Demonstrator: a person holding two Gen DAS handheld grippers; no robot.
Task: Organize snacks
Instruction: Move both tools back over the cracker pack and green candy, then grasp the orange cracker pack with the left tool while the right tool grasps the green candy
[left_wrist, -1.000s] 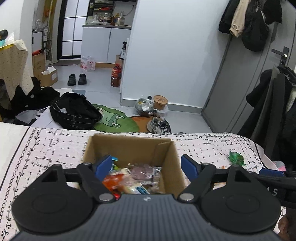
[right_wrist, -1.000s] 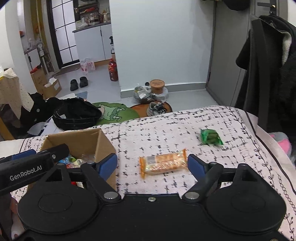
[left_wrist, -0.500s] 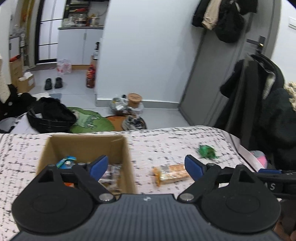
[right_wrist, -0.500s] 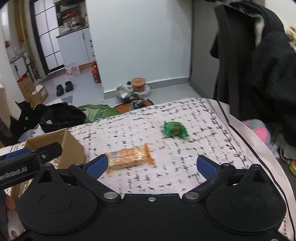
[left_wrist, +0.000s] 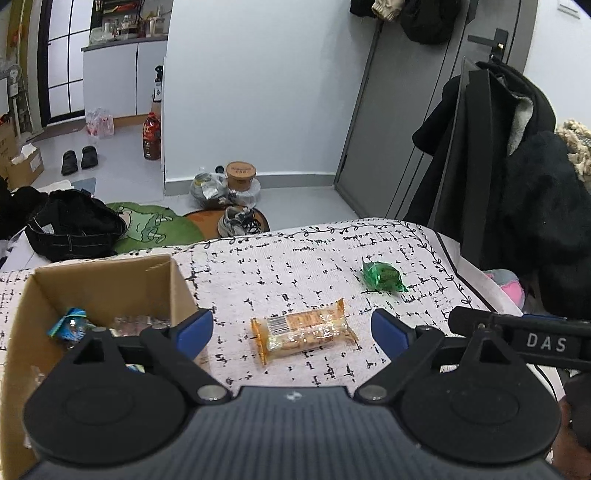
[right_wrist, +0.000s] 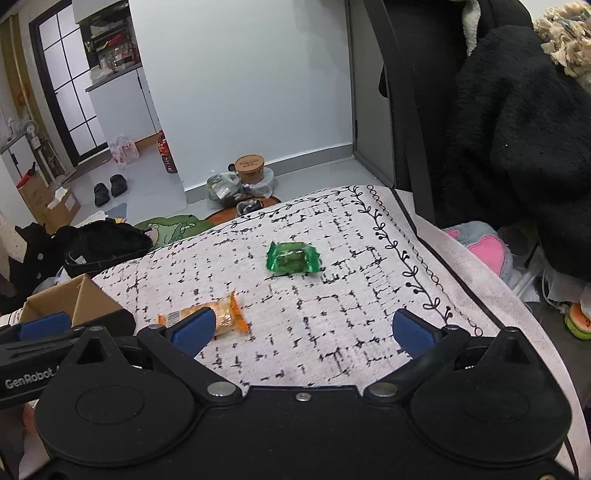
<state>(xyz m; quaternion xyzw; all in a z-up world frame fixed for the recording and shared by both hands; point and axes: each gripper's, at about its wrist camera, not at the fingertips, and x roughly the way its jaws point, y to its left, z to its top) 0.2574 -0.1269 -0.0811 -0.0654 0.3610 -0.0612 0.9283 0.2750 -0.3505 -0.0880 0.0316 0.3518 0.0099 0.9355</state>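
Note:
An orange snack packet (left_wrist: 303, 329) lies on the patterned cloth, straight ahead of my open, empty left gripper (left_wrist: 291, 330). A green snack packet (left_wrist: 382, 276) lies farther right. A cardboard box (left_wrist: 110, 280) with several snacks inside stands at the left. In the right wrist view my right gripper (right_wrist: 303, 330) is open and empty above the cloth, with the green packet (right_wrist: 292, 257) ahead of it and the orange packet (right_wrist: 221, 316) behind its left fingertip (right_wrist: 194, 328). The box corner (right_wrist: 85, 299) shows at the left.
The cloth-covered surface (left_wrist: 295, 266) ends at a far edge with the floor beyond, where shoes, bags and a green rug lie. Black coats (right_wrist: 517, 129) hang close on the right. The right gripper's body (left_wrist: 524, 336) shows at the left view's right side.
Both grippers have swung to the right, away from the box. The orange packet is now centred before the left gripper and the green packet before the right. Both stay open.

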